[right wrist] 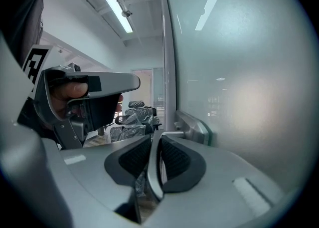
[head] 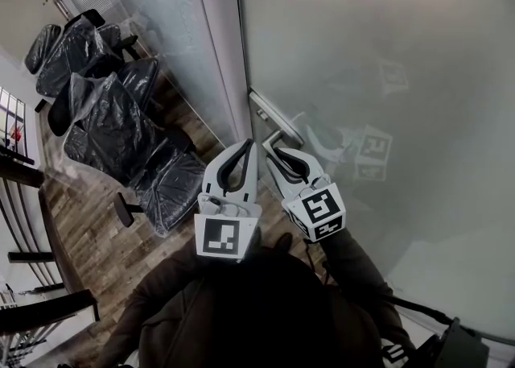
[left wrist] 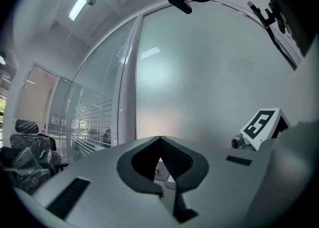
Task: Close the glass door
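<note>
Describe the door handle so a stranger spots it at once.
Find the big frosted glass door. At its left edge, beside the pale frame post, sits the silver lever handle: the only metal fitting there, clamped in the right claw.

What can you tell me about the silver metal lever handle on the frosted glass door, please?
The silver metal lever handle looks like brushed steel. It is a slim flat bar springing from an oblong silver plate fixed near the edge of the frosted glass door. The right claw is closed on the bar, its dark ribbed pads pressing both faces. Nothing else visibly touches it.
</note>
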A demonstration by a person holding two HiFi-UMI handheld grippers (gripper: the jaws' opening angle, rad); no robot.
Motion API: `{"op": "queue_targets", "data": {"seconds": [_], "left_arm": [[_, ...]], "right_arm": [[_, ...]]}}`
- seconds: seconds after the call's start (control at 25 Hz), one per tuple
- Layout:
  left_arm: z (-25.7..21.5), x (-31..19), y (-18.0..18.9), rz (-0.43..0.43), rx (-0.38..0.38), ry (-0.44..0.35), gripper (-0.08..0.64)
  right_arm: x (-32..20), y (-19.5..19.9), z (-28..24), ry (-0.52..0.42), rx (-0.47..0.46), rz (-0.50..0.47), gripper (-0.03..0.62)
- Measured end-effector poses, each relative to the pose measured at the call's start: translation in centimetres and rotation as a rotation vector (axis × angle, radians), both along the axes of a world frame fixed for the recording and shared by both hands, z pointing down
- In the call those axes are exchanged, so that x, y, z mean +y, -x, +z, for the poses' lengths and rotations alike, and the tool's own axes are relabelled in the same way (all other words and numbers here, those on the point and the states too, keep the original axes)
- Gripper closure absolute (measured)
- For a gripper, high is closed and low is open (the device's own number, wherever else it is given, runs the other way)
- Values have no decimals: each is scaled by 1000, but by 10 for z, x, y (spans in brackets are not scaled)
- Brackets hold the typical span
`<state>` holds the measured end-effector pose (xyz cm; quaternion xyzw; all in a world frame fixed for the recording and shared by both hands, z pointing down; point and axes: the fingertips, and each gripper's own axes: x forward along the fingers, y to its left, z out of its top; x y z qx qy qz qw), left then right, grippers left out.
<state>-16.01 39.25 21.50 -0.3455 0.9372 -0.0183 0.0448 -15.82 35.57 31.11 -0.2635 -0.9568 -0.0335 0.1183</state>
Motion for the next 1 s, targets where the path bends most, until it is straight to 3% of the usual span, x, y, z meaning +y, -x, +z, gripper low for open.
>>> {"op": "queue_targets", "data": {"seconds": [0.12, 0.36, 0.44, 0.72, 1.0], "left_arm": [[1, 4, 2, -8, 1, -8, 563], [1, 12, 6, -32, -1, -15, 563], [-1, 14, 5, -31, 2, -14, 563], [2, -1, 0, 2, 9, 9, 563], [6, -14, -4, 36, 16, 48, 563]], "right_arm": [[1, -1, -4, -35, -11, -1, 526], [11, -14, -63, -5, -194, -71, 549], [6, -18, -75, 38, -185, -53, 591], [-29, -19, -84, 144, -186, 117, 591], [-34, -21, -89, 131, -206, 137, 591]]}}
